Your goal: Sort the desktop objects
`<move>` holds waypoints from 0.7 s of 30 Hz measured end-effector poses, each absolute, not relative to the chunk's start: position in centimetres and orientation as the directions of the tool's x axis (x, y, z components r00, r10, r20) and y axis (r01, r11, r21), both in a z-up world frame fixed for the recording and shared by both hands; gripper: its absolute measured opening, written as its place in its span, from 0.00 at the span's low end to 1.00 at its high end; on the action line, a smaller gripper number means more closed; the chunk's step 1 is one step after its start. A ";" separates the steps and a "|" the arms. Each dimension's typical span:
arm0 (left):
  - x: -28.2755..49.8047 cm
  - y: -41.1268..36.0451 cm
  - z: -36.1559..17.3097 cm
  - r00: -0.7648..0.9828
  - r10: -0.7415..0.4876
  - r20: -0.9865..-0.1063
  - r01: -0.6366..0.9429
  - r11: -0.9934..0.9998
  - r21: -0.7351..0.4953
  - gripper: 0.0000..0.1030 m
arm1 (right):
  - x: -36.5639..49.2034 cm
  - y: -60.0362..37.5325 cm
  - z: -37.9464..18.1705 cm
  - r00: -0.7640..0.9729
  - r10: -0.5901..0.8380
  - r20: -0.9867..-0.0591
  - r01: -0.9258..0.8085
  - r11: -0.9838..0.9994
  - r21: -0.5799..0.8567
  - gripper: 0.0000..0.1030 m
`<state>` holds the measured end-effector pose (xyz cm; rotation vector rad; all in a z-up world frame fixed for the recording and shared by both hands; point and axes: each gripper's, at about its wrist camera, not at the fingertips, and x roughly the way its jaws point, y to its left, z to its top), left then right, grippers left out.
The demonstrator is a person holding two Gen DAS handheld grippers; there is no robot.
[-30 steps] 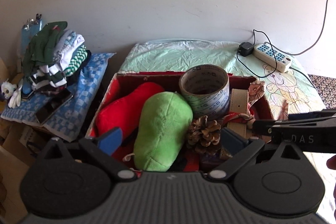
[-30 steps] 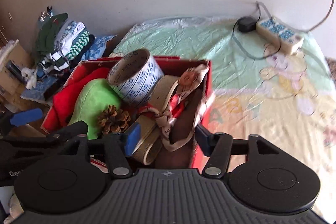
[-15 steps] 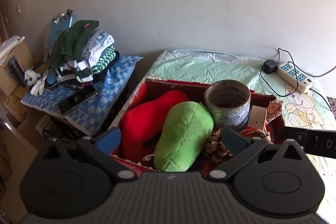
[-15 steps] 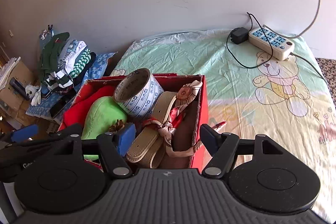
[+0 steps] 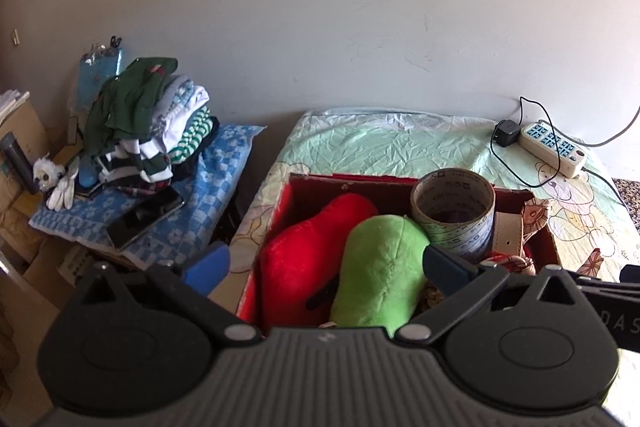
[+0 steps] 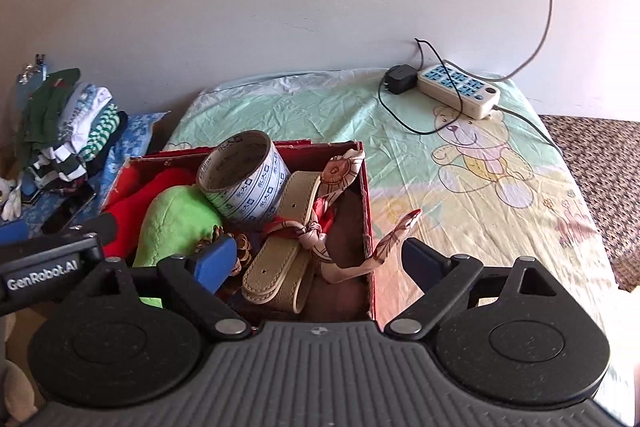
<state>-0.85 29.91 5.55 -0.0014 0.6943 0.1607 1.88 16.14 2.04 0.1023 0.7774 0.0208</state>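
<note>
The red box (image 6: 366, 187) lay just ahead of both grippers. The right gripper (image 6: 316, 261), jaws just widened, gaped empty over the belt (image 6: 276, 263). The left gripper (image 5: 326, 263) stood apart, empty, above the green plush (image 5: 380, 267). Its body read "GenRobot.AI".

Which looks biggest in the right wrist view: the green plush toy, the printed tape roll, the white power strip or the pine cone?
1. Green plush toy
2. Printed tape roll
3. White power strip, though it lies farther away, so this place is unsure
4. Pine cone, partly hidden
</note>
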 end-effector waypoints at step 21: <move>0.0 32.0 2.8 0.661 0.094 -0.744 -0.049 0.995 0.082 1.00 | 0.7 18.7 0.4 0.685 -0.054 -0.727 0.204 0.971 0.121 0.90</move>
